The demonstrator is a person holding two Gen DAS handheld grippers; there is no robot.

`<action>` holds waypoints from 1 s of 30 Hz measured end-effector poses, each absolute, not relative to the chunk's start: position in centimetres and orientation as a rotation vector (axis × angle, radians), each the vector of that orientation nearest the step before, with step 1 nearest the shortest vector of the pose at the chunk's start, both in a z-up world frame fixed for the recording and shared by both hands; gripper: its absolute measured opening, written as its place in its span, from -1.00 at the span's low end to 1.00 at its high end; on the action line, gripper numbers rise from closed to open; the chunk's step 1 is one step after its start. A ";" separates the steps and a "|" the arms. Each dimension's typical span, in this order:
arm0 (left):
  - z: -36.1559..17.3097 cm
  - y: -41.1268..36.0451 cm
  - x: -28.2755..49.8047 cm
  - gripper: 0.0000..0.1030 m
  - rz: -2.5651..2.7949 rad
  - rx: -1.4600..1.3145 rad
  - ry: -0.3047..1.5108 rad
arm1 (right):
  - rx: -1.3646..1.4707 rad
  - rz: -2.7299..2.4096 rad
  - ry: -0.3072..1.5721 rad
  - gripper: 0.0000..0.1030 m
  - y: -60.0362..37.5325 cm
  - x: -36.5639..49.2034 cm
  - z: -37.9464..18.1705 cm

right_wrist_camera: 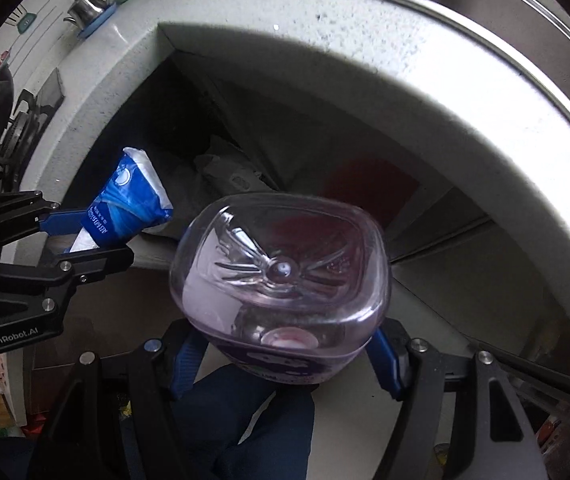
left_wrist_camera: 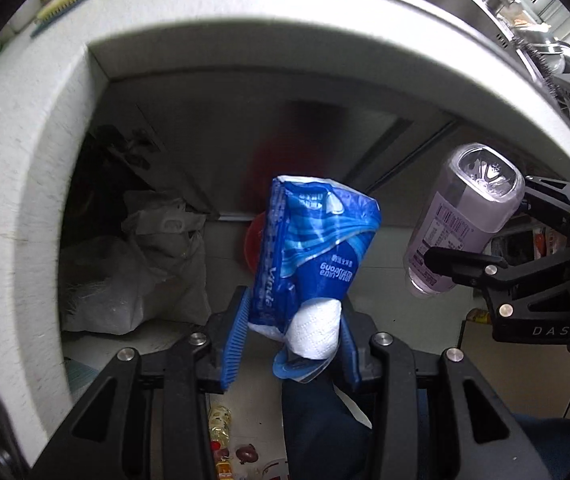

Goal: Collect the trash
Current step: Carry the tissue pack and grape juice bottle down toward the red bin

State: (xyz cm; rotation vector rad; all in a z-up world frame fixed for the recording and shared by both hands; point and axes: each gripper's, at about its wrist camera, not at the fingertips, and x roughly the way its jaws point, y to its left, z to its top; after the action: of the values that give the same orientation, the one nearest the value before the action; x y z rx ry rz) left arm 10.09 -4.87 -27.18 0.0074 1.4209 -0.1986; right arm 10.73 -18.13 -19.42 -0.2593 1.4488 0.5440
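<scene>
- Gripping a crumpled blue tissue pack point(left_wrist_camera: 312, 256), the left gripper point(left_wrist_camera: 293, 336) has its blue-padded fingers point(left_wrist_camera: 233, 340) closed on the pack's lower end, where white tissue paper point(left_wrist_camera: 317, 330) bulges out.
- The pack stands roughly upright between the fingers, held in the air in front of the white countertop edge point(left_wrist_camera: 25, 216).
- The right gripper point(right_wrist_camera: 285, 350) is clamped on a clear plastic bottle point(right_wrist_camera: 281, 284) with a purple tint; its base faces the right wrist camera, and its label end sits between the blue pads.
- In the left wrist view the same bottle point(left_wrist_camera: 465, 216) hangs tilted, base upward, pinched across its lower body by the right gripper's black fingers point(left_wrist_camera: 461, 266).
- The two held items are apart, the pack to the left of the bottle.
- Below the counter overhang lies a grey plastic bag point(left_wrist_camera: 137, 268) on the floor, against a dark recess.
- A red round object point(left_wrist_camera: 253, 240) shows partly behind the tissue pack; what it is cannot be told.
- A steel sink point(right_wrist_camera: 497, 12) is set into the countertop above.
- Small litter point(left_wrist_camera: 221, 436) lies on the floor beneath the left gripper.
</scene>
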 end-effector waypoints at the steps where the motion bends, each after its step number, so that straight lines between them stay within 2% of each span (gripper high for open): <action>1: -28.4 -4.8 10.3 -0.26 -0.202 0.007 1.436 | -0.261 0.535 1.454 0.32 -18.0 10.9 -20.5; 18: -51.0 -5.3 14.1 -0.26 -0.241 0.026 1.544 | -0.164 0.426 1.581 0.32 -18.6 12.8 -41.0; 23: -55.8 -4.7 15.1 -0.26 -0.241 0.003 1.572 | -0.148 0.418 1.587 0.32 -19.1 13.5 -45.3; 30: -58.8 -4.5 16.1 -0.26 -0.245 0.020 1.570 | -0.133 0.400 1.611 0.32 -19.6 13.8 -48.4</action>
State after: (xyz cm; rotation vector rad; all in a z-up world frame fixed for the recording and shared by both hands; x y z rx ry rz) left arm 16.10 -4.55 -58.76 0.0200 1.5702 -0.2448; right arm 13.83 -19.60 -48.36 -0.1329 1.6106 0.3999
